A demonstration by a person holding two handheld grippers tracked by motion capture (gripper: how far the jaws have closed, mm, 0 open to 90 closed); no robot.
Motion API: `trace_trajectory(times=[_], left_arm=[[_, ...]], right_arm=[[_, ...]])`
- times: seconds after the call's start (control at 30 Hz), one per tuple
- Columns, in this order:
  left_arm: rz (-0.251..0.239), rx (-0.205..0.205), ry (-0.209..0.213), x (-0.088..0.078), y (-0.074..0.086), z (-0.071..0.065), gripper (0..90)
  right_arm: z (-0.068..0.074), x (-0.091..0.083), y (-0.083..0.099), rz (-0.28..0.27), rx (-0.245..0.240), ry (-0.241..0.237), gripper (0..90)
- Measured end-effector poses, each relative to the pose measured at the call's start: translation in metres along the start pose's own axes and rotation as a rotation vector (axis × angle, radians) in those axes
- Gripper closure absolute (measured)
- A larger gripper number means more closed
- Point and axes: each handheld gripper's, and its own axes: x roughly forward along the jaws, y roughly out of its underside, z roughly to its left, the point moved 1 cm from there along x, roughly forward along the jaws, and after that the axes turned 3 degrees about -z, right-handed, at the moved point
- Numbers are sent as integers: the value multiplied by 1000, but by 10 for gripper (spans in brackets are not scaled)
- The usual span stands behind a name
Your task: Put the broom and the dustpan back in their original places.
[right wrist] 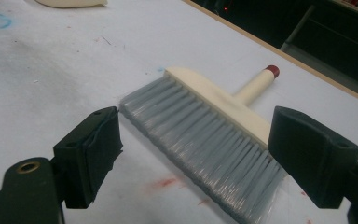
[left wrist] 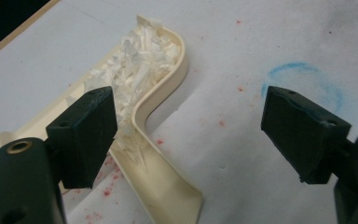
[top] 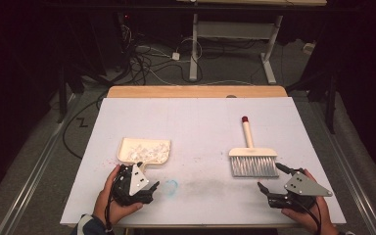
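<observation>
A cream dustpan holding white shredded scraps lies at the left of the white table. Its flat handle points toward the near edge. My left gripper is open just behind that handle, which lies close to the left-hand jaw. A cream hand brush with grey bristles and a red-tipped handle lies at the right, bristles toward me. My right gripper is open just short of the bristles, holding nothing.
A faint blue circle and red specks mark the white table sheet. A wooden strip edges the far side. Beyond it stand a desk frame and cables on the floor.
</observation>
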Motion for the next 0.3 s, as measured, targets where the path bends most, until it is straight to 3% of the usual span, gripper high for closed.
trace_trajectory(times=[0.3], left_arm=[[0,-10,3,3,-2,0,178]], right_arm=[[-3,0,0,-7,9,9,178]])
